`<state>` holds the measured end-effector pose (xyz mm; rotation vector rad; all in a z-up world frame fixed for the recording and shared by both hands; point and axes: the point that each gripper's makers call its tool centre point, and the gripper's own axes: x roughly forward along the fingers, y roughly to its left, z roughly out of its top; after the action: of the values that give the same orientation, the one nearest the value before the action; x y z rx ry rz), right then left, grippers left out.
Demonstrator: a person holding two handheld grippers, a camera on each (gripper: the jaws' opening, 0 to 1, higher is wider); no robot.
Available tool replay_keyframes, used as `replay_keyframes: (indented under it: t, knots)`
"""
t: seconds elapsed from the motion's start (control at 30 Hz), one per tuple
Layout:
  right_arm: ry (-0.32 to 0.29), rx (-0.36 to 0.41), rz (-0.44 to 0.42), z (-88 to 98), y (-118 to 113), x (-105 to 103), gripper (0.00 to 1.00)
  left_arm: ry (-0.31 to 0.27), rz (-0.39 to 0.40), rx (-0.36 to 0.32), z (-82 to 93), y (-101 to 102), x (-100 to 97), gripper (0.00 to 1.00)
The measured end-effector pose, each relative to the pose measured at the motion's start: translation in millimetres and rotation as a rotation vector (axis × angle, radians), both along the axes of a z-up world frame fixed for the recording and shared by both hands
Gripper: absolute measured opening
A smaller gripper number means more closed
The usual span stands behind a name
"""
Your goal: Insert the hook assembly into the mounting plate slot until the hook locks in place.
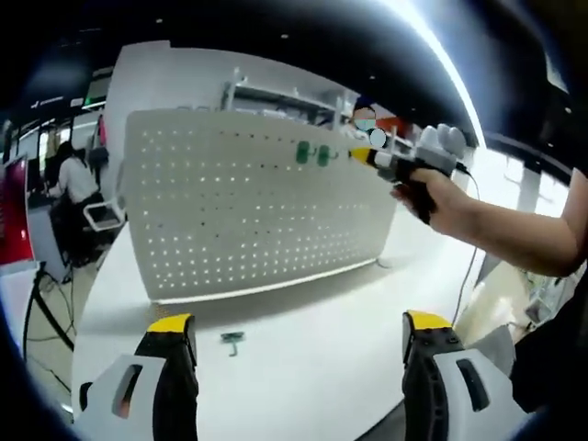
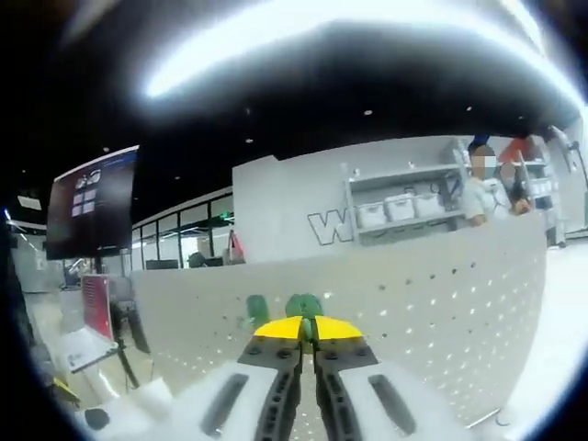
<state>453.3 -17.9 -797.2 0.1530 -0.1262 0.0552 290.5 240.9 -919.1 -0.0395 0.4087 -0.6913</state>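
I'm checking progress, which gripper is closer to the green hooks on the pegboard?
Right. The right gripper is up at the pegboard, its tips at the green hooks. The left gripper hangs back over the table, open, well short of the board.

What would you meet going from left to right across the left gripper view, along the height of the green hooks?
Seated person → pegboard → first green hook → second green hook → right gripper → hand
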Motion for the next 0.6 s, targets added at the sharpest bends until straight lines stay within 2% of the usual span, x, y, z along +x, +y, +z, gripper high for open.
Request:
replay_keyframes:
  t: [0.2, 0.43, 0.6]
  knots:
    - [0.0, 0.001, -0.048, -2.3, -13, 9, 0.0, 0.019, -0.001, 0.015, -6.0, 4, 2.3, 0.93]
    - [-0.013, -0.002, -0.079, -2.3, -20, 21, 0.0, 0.016, -0.022, 0.023, -5.1, 2, 6.9, 0.92]
    - [-0.055, -0.015, -0.097, 4.0, -22, 23, 0.0, 0.022, -0.026, 0.032, -7.4, 4, 9.8, 0.91]
